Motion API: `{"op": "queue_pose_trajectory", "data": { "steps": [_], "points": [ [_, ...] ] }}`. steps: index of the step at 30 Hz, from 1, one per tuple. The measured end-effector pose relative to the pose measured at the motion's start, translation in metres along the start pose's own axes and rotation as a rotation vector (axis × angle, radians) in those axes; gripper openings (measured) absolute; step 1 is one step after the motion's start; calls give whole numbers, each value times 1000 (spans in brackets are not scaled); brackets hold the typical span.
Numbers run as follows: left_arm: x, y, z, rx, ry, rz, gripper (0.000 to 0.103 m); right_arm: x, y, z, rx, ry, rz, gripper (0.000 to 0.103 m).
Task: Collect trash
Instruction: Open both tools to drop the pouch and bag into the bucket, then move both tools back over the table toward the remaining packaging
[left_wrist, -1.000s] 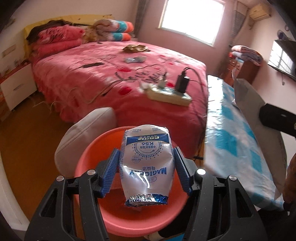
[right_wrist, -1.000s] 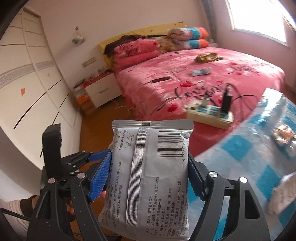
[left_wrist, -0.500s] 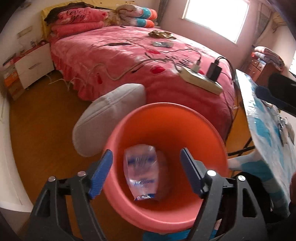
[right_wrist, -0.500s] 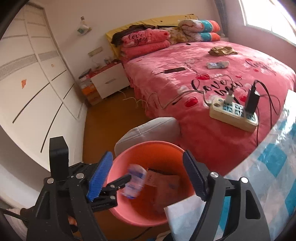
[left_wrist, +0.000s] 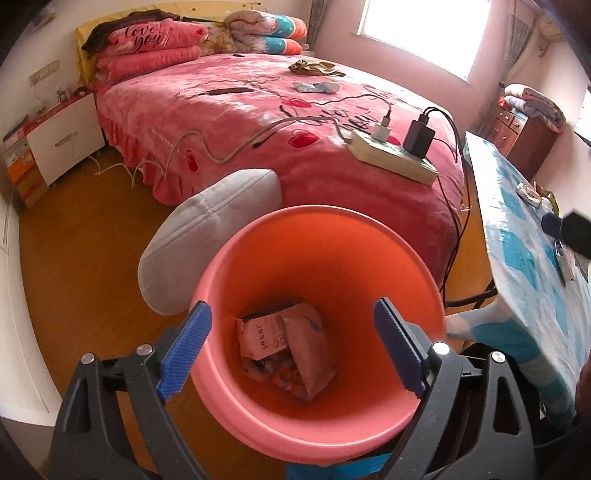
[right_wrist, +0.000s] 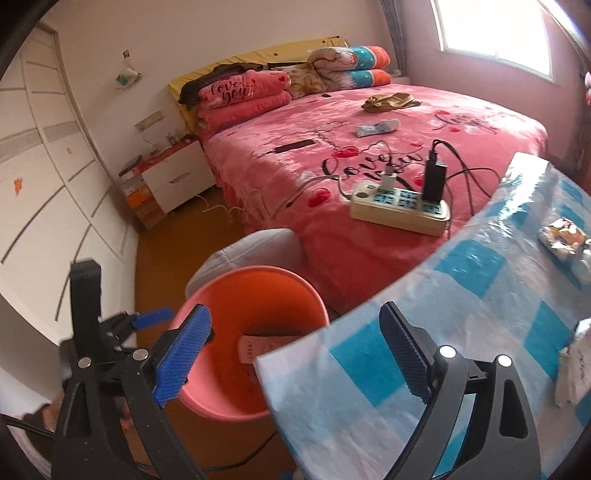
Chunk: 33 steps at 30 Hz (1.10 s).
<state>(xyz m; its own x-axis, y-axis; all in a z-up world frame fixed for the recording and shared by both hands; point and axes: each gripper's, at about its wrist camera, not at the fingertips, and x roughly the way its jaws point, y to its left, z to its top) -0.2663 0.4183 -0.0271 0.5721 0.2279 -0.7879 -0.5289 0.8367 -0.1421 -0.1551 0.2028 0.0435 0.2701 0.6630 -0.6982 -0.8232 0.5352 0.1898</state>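
An orange-pink bin stands on the floor below my left gripper, which is open and empty above its mouth. Several wrappers lie at the bottom of the bin. The bin also shows in the right wrist view, partly hidden by the table corner. My right gripper is open and empty over the table edge, to the right of the bin. More wrappers lie on the table at the far right and at the right edge.
A table with a blue-and-white checked cloth stands right of the bin. A grey cushion leans behind the bin. A pink bed carries a power strip with chargers and cables. A white nightstand is far left.
Both grippers opened and dropped their packets into the bin. The packets now lie at the bottom. The right gripper has swung right over the table.
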Motion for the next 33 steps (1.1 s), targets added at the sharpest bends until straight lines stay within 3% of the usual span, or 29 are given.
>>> {"op": "queue_pose_trajectory", "data": {
  "steps": [11,33],
  "points": [
    [-22,-37,1,73,-46,-67,90,-36,-11,-28,-16,-62,-76,92],
    [-61,-126,0,236,-111,-112,90,-110,-38,-63,-33,-235,-216,93]
  ]
}}
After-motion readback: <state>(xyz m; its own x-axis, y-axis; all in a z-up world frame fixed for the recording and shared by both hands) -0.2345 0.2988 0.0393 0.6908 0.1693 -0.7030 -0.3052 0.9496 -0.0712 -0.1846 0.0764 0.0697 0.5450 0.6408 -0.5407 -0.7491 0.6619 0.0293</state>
